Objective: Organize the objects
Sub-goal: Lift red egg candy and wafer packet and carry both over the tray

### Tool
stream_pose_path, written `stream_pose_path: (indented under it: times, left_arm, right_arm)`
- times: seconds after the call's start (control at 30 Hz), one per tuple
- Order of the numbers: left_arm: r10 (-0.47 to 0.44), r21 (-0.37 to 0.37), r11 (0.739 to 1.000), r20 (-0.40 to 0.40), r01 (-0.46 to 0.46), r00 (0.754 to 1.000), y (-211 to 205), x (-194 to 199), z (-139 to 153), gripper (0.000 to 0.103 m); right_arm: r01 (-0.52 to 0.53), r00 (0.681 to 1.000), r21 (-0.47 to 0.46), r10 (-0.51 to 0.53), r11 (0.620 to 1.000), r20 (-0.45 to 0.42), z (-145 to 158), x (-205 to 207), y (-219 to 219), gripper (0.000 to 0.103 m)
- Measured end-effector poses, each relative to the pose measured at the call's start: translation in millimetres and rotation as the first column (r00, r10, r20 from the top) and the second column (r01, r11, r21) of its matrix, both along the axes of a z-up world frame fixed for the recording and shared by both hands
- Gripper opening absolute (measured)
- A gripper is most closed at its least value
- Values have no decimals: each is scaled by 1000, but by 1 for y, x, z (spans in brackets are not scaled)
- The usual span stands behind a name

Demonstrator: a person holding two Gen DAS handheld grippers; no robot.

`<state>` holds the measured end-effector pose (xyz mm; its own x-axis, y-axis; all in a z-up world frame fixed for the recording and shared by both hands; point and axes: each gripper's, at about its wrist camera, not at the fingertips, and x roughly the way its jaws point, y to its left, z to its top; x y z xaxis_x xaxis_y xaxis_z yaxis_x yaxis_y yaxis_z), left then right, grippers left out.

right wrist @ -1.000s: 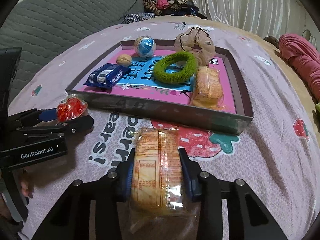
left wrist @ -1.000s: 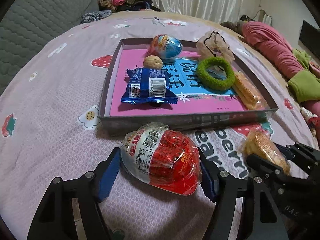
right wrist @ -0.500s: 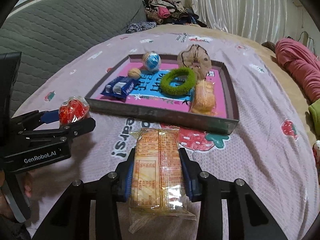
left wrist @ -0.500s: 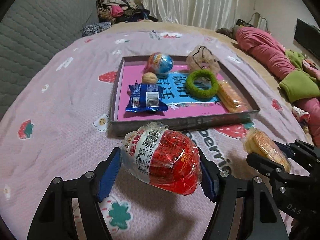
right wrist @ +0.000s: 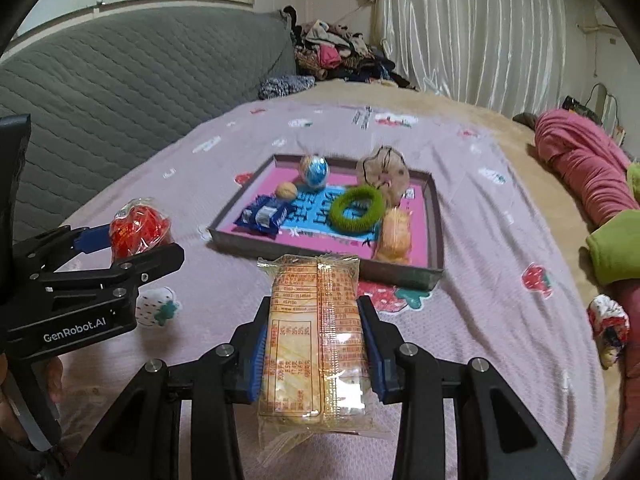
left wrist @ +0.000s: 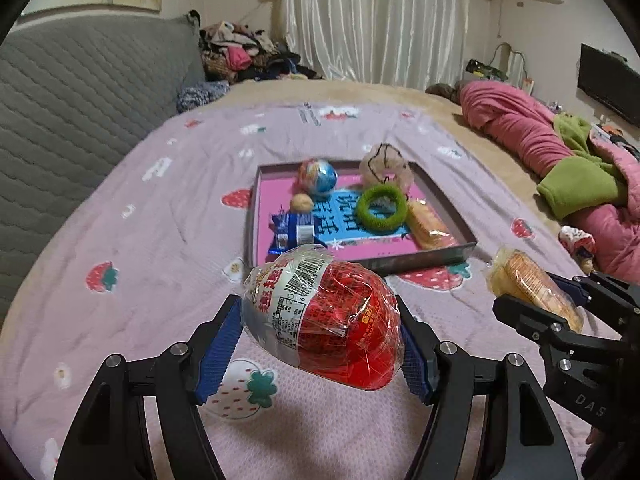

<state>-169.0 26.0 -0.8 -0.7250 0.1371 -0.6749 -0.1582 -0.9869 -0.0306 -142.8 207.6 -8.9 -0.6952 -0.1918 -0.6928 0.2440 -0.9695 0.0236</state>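
Bedroom setting: pink strawberry-print bedspread (left wrist: pixel 168 216) over a bed, grey quilted headboard (left wrist: pixel 80 92) to the left, white curtain (left wrist: pixel 376 20) behind, pink and green bedding (left wrist: pixel 560 152) heaped at right.

Container: shallow grey tray (left wrist: pixel 448 258) with a pink and blue printed base, lying flat on the bedspread. Contents, six items:
- blue foil-wrapped egg (left wrist: pixel 320 176), far left corner
- walnut (left wrist: pixel 301 203), just in front of the egg
- blue snack packet (left wrist: pixel 294 232), near left
- green fuzzy ring (left wrist: pixel 381 209), centre
- beige scrunchie (left wrist: pixel 386 168), far right, touching the ring's far side
- wrapped cracker pack in tray (left wrist: pixel 428 224), along the right wall

Left gripper (left wrist: pixel 320 344): tilted downward, raised above the bedspread in front of the tray. Blue pads clamped on both sides of a red plastic-wrapped egg (left wrist: pixel 324 316), which lies crosswise, white label end leftward.

Right gripper (right wrist: pixel 316 348): same downward tilt, beside the left, also clear of the bedspread. Jaws clenched on a long cracker packet (right wrist: pixel 316 336), held lengthwise, its ends projecting past the pads.
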Motion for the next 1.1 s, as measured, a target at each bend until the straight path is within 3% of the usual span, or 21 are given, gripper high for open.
stream_pose_path:
  times: [0.4,0.6,0.9,1.1]
  left_arm:
    - [16,-9,1000,-91,-17,996,-2,27,58,73]
    - [12,-14,1000,-125,-14,992,2,21,81,73]
    - [15,-13,1000,-133,-17,991,7,-31,96,73]
    - [18,-14,1000,-121,-20,992,16,-82,91,73]
  right_arm:
    - [-8,994,13,9,1000,-104,62,22,-3,40]
    - [-9,989,28,13,1000,-147,88,18,-3,40]
    - [1,984,33,4,999,-177,112,-23,2,40]
    - [5,986,34,1,999,-168,105,-68,5,40]
